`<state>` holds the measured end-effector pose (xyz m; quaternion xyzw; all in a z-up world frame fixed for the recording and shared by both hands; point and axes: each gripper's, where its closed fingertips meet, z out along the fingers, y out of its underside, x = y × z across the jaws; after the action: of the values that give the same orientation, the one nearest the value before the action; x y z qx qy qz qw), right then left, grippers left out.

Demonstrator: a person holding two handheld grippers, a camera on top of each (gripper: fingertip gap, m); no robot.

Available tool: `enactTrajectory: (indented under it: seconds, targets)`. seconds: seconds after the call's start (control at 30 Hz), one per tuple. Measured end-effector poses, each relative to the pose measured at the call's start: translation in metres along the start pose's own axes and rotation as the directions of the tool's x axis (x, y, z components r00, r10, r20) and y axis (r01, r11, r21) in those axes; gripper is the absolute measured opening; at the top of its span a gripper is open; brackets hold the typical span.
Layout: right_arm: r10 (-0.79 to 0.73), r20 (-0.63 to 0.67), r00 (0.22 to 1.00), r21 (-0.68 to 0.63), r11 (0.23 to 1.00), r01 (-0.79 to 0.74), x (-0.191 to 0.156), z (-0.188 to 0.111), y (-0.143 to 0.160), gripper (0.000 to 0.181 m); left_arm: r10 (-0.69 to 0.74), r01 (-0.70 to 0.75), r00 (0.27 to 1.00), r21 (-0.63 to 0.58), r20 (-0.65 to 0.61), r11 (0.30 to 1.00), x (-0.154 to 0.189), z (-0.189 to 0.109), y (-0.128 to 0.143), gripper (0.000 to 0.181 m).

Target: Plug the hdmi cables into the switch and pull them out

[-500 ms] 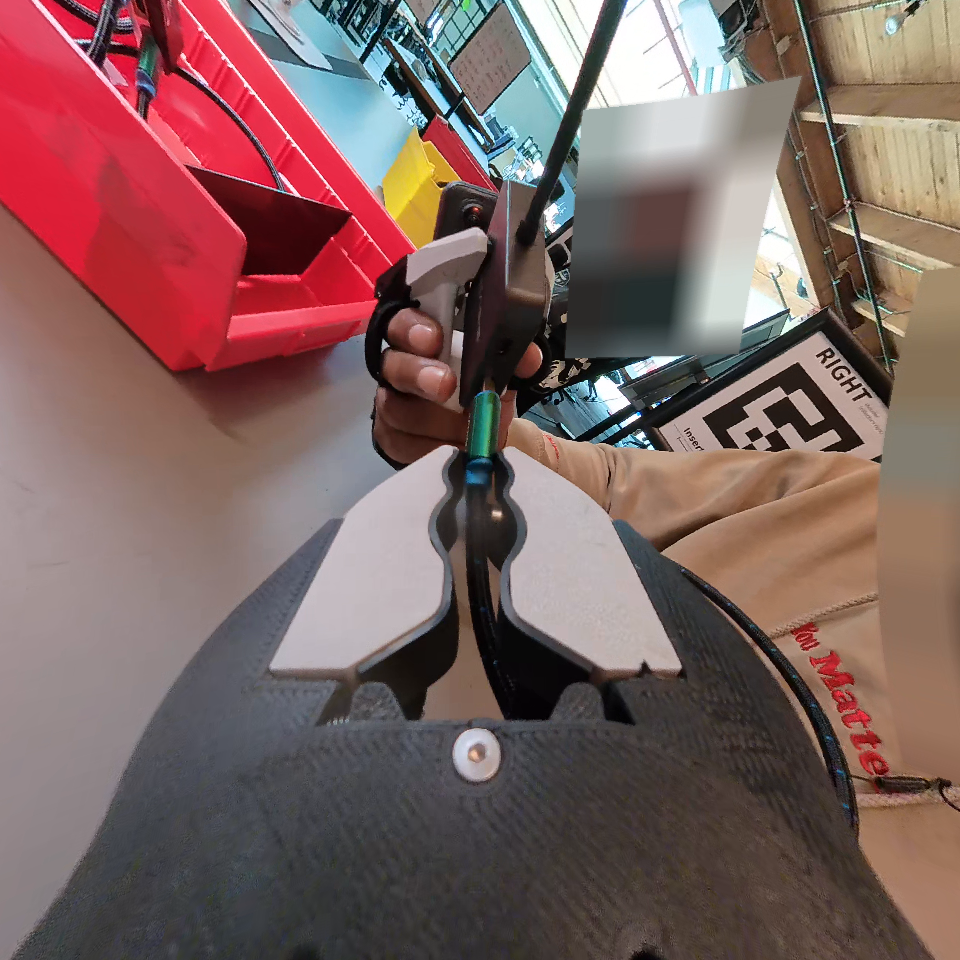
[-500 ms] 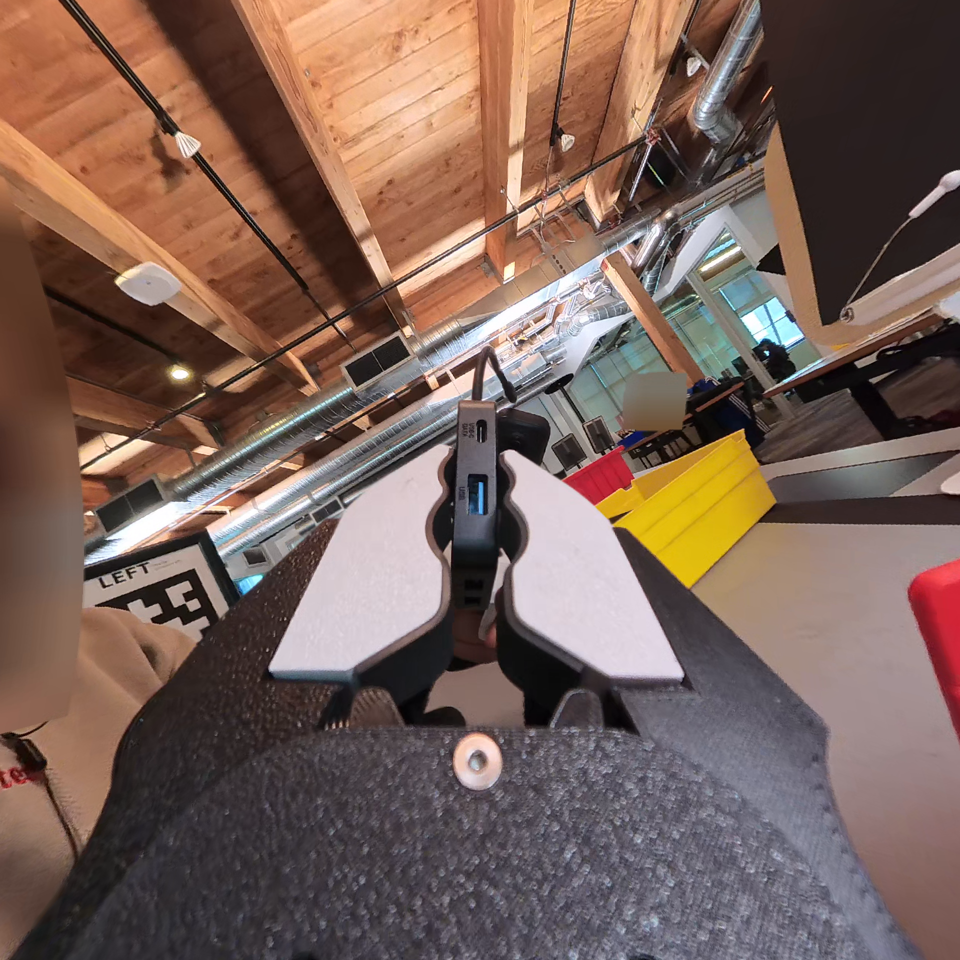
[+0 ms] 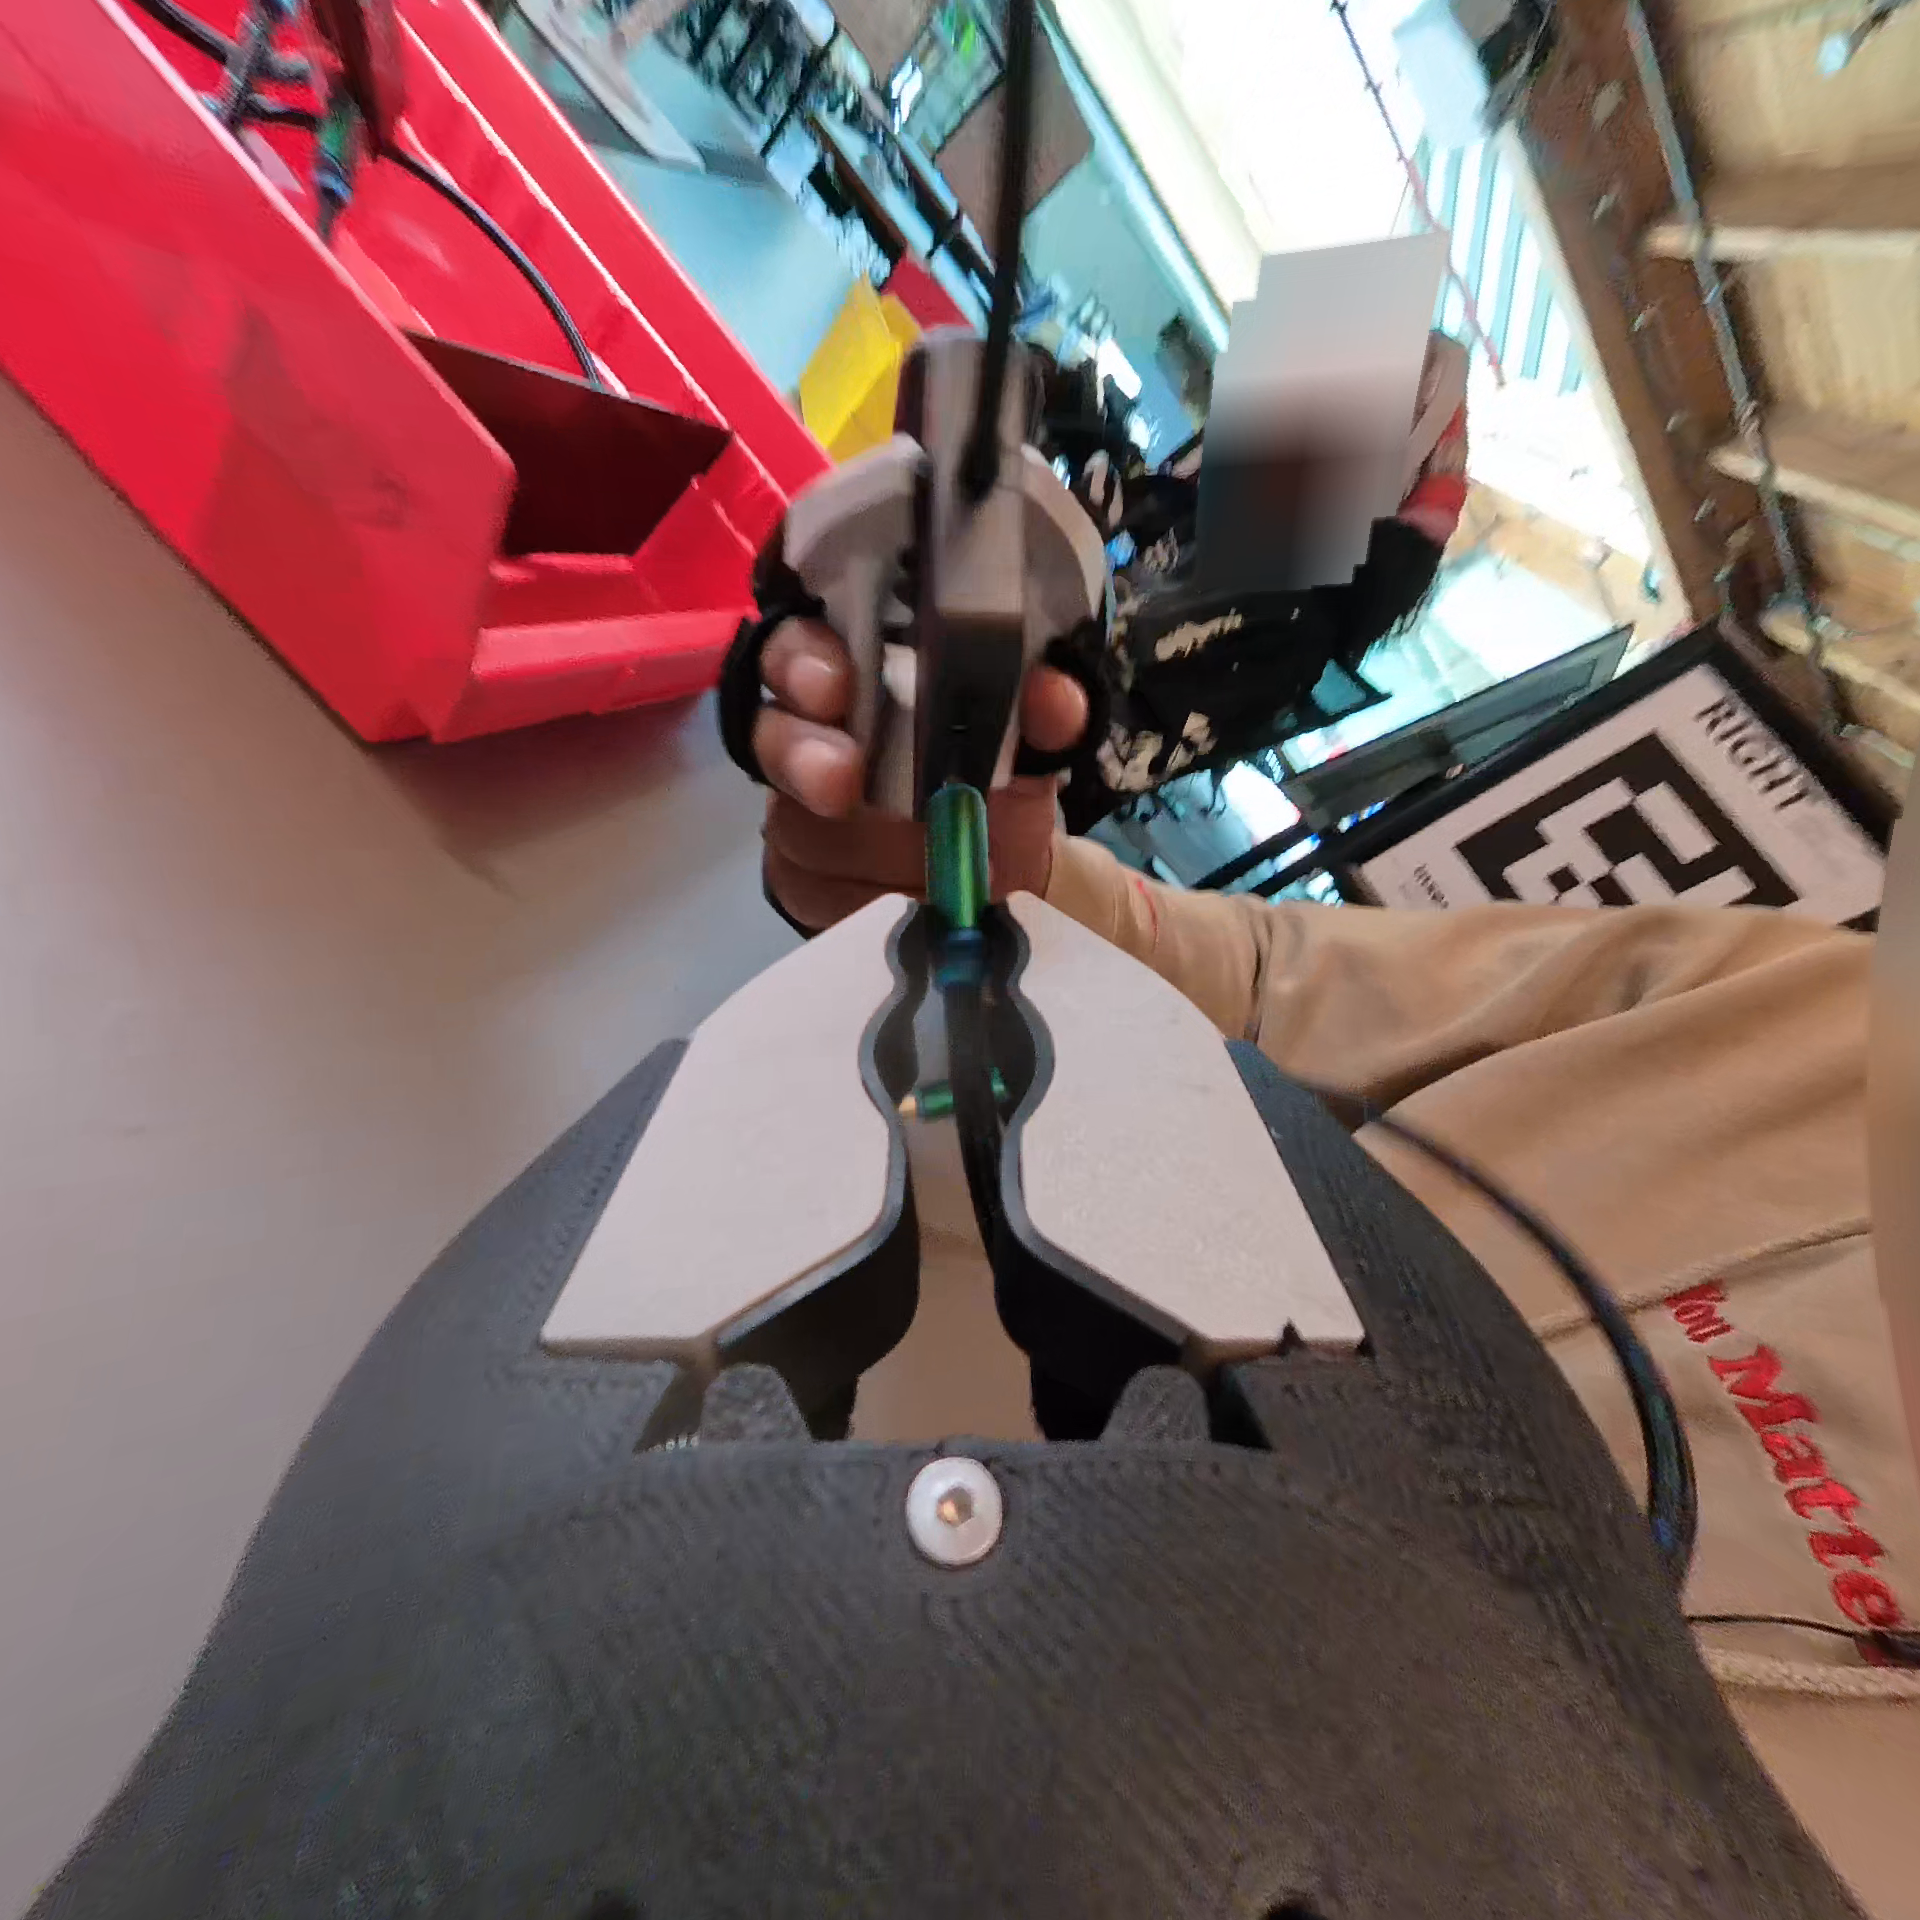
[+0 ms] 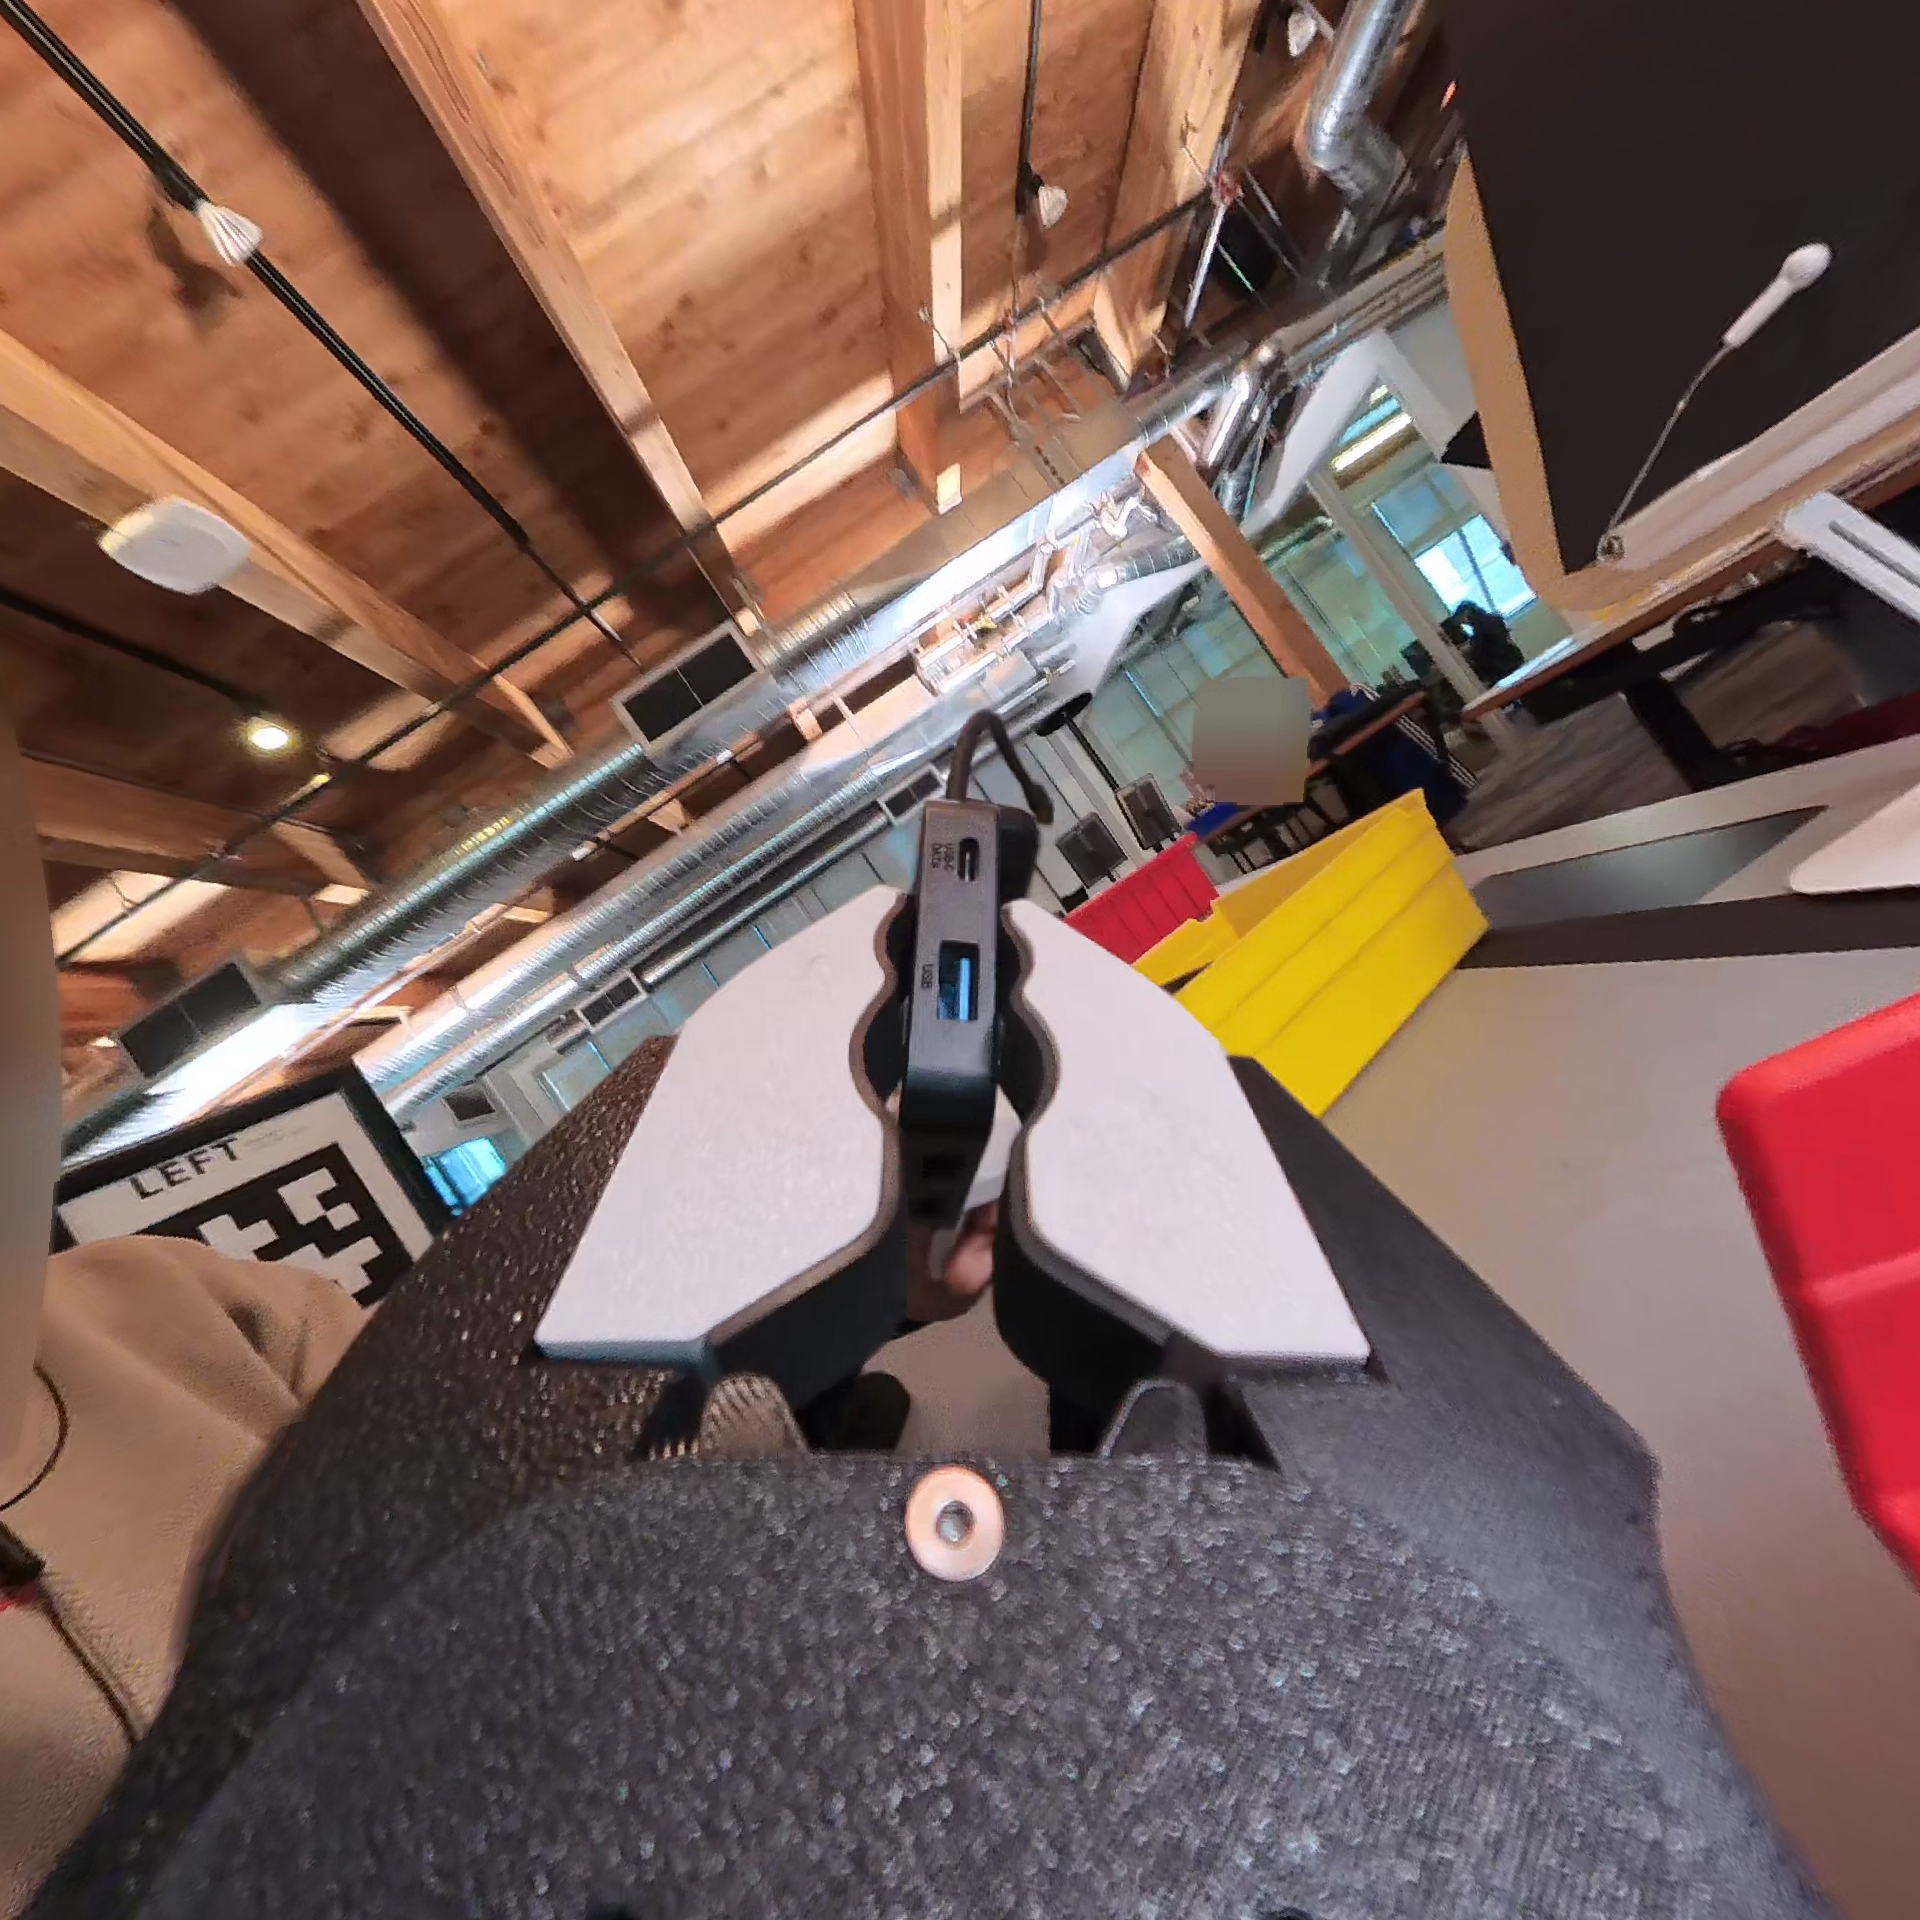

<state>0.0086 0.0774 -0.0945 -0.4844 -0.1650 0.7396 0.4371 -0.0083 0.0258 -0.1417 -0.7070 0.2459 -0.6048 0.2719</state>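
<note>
Left tool (image 3: 954,940): pressed together on the green plug of the HDMI cable (image 3: 954,854), pinching it at the fingertips; the black cord runs back between the fingers and loops out to the side of the tool.
Right tool (image 4: 948,940): clamped on the black switch (image 4: 951,997), which stands on edge between the fingers, its narrow port side facing the camera.
Cable and switch: in the left wrist view the green plug points straight at the lower end of the switch, held by the right tool; whether the plug is seated or just short of the port cannot be told, as that part is blurred.
Around the switch: a hand (image 3: 831,748) grips the right tool's handle just behind it; a beige sleeve (image 3: 1507,1018) lies to the side; a thin black cord rises from the switch's far end.
Near the switch: a red bin (image 3: 343,436) with loose cables on the grey desk (image 3: 260,1039); beyond, a yellow bin (image 4: 1340,945).
Hidden: the switch's far ports; both marker boards are cut off at the frame edges.
</note>
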Motion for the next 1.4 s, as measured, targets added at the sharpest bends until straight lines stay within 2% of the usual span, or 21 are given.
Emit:
enactTrajectory:
  seconds: [0.03, 0.13, 0.2, 0.33, 0.43, 0.5, 0.57, 0.63, 0.73, 0.77, 0.83, 1.03, 1.1, 1.17, 1.23, 1.3, 1.4]
  targets:
    - [-0.016, -0.004, 1.0, -0.012, 1.0, 0.016, 0.001, 0.001, 0.001, 0.015, 0.014, -0.014, 1.0, -0.029, 0.022, 0.999, 0.0, 0.006, 0.005, 0.011]
    - [0.009, 0.027, 1.0, -0.008, 1.0, -0.009, -0.005, 0.001, 0.0, 0.015, -0.006, 0.006, 1.0, 0.02, 0.021, 1.0, -0.007, 0.007, 0.001, 0.011]
    - [-0.031, 0.01, 0.999, -0.001, 1.0, 0.031, -0.007, 0.003, 0.0, 0.015, -0.057, 0.061, 0.996, 0.071, -0.064, 0.996, -0.007, 0.005, -0.003, 0.011]
    - [0.006, 0.015, 1.0, 0.033, 0.999, -0.007, -0.003, -0.001, -0.006, 0.015, -0.012, 0.019, 0.998, 0.107, -0.066, 0.994, -0.001, 0.007, -0.008, 0.011]
    - [-0.027, 0.011, 1.0, 0.014, 1.0, 0.027, -0.007, 0.002, -0.003, 0.015, -0.028, 0.04, 0.995, 0.127, -0.096, 0.991, -0.003, 0.001, -0.01, 0.012]
    - [-0.053, 0.009, 0.999, -0.054, 0.997, 0.053, -0.009, 0.004, 0.0, 0.014, 0.024, -0.015, 0.995, 0.09, -0.1, 0.996, -0.002, -0.003, -0.007, 0.012]
    - [-0.127, 0.022, 0.992, -0.178, 0.976, 0.128, -0.013, 0.004, 0.008, 0.014, 0.065, -0.061, 0.993, 0.044, -0.1, 0.997, 0.0, -0.011, -0.005, 0.012]
    - [-0.19, 0.036, 0.981, -0.304, 0.933, 0.192, -0.013, -0.001, 0.017, 0.025, 0.078, -0.08, 0.993, -0.012, -0.092, 0.997, 0.001, -0.019, 0.0, 0.012]
    - [-0.236, 0.079, 0.969, -0.45, 0.858, 0.246, -0.012, -0.009, 0.034, 0.031, 0.105, -0.11, 0.994, -0.126, -0.043, 0.986, -0.003, -0.024, 0.015, 0.012]
    - [-0.231, 0.098, 0.968, -0.5, 0.829, 0.249, -0.012, -0.011, 0.044, 0.03, 0.104, -0.109, 0.994, -0.14, -0.042, 0.984, -0.003, -0.024, 0.017, 0.012]
    - [-0.267, 0.137, 0.954, -0.582, 0.758, 0.296, -0.011, -0.013, 0.067, 0.016, 0.113, -0.115, 0.993, -0.149, -0.021, 0.982, -0.005, -0.023, 0.018, 0.012]
    - [-0.331, 0.145, 0.933, -0.564, 0.747, 0.352, -0.013, -0.008, 0.068, 0.014, 0.119, -0.12, 0.993, -0.086, -0.02, 0.989, -0.004, -0.027, 0.009, 0.012]
    - [-0.305, 0.128, 0.944, -0.545, 0.773, 0.324, -0.006, -0.009, 0.065, 0.014, 0.142, -0.139, 0.99, -0.082, 0.027, 0.987, -0.007, -0.024, 0.008, 0.012]
    - [-0.265, 0.142, 0.954, -0.53, 0.793, 0.3, -0.01, -0.009, 0.065, 0.014, 0.14, -0.14, 0.99, -0.076, 0.004, 0.987, -0.003, -0.024, 0.008, 0.012]
    - [-0.272, 0.149, 0.951, -0.542, 0.782, 0.309, -0.015, -0.008, 0.068, 0.014, 0.133, -0.133, 0.991, -0.077, -0.013, 0.988, 0.0, -0.027, 0.007, 0.012]
    - [-0.277, 0.147, 0.95, -0.567, 0.763, 0.31, -0.01, -0.011, 0.071, 0.014, 0.157, -0.154, 0.987, -0.102, 0.024, 0.983, -0.005, -0.025, 0.011, 0.012]
    - [-0.257, 0.123, 0.959, -0.573, 0.771, 0.28, -0.004, -0.011, 0.073, 0.014, 0.15, -0.145, 0.988, -0.102, 0.033, 0.984, -0.01, -0.026, 0.011, 0.012]
